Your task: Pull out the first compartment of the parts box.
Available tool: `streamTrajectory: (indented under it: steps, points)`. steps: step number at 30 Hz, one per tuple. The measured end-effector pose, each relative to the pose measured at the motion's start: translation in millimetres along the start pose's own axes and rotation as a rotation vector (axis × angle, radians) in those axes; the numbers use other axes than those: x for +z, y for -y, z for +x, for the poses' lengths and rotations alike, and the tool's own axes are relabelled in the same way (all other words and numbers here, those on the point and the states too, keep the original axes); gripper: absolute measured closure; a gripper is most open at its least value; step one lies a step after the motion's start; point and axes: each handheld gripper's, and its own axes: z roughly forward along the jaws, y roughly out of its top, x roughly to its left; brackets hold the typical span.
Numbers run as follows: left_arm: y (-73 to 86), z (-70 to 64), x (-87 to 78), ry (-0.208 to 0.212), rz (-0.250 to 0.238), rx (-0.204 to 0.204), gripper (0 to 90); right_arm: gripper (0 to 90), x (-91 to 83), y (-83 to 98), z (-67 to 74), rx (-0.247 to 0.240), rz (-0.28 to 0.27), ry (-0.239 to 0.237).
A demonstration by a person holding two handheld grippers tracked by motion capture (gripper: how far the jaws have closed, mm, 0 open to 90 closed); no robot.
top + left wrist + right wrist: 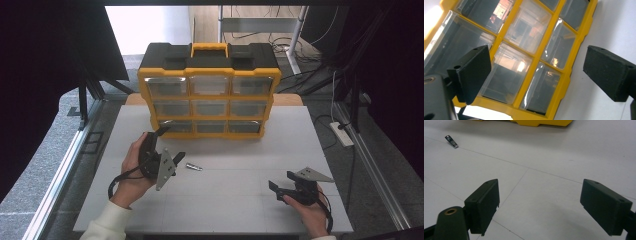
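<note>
Nearest to us, at about five o'clock on the desk (225, 200), our right hand-held gripper (280, 186) rests low over the white surface with its jaws spread wide and nothing between them; in the right gripper view we look along those two black jaws at bare desk crossed by thin seam lines. Our right hand (312, 212) grips it from behind, its grey three-cornered plate on top.

Farther in, at about nine o'clock, our left hand (131, 170) holds the left hand-held gripper (170, 144), tilted and aimed toward twelve o'clock. Its jaws also stand wide apart and empty, one tip reaching up just beside the lower left corner of the organizer, the other pointing toward three o'clock.

Just to the three o'clock side of that jaw lies a small metal bit (193, 166), flat on the desk and apart from both grippers; the right gripper view shows it far off near its upper left edge.

Beyond, at twelve o'clock, stands the yellow and black drawer organizer (209, 90), upright, with three rows of three clear drawers, all pushed in. In the left gripper view its clear drawers (509, 72) sit straight ahead between the jaws, close but not touched.
</note>
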Motion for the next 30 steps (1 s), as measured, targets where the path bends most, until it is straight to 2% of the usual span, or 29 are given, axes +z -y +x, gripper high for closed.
streamTrajectory:
  steps: [11, 20, 22, 30]
  points:
    - [-0.5, 6.1, 2.1, -0.011, 0.001, 0.006, 8.3, 15.7, 0.2, 0.1, 0.1, -0.001, 0.002, 0.001]
    - [0.6, 12.5, 3.7, -0.023, 0.02, 0.003, 8.2, 15.7, 0.2, 0.2, 0.0, -0.001, 0.002, 0.001]
    - [0.1, 14.9, 5.4, -0.031, 0.023, 0.016, 8.2, 15.7, 0.4, 0.3, 0.2, -0.001, 0.003, 0.001]
    - [-3.4, 23.0, 8.1, -0.046, 0.022, 0.02, 8.1, 15.7, 0.6, 0.4, 0.5, 0.002, 0.005, -0.005]
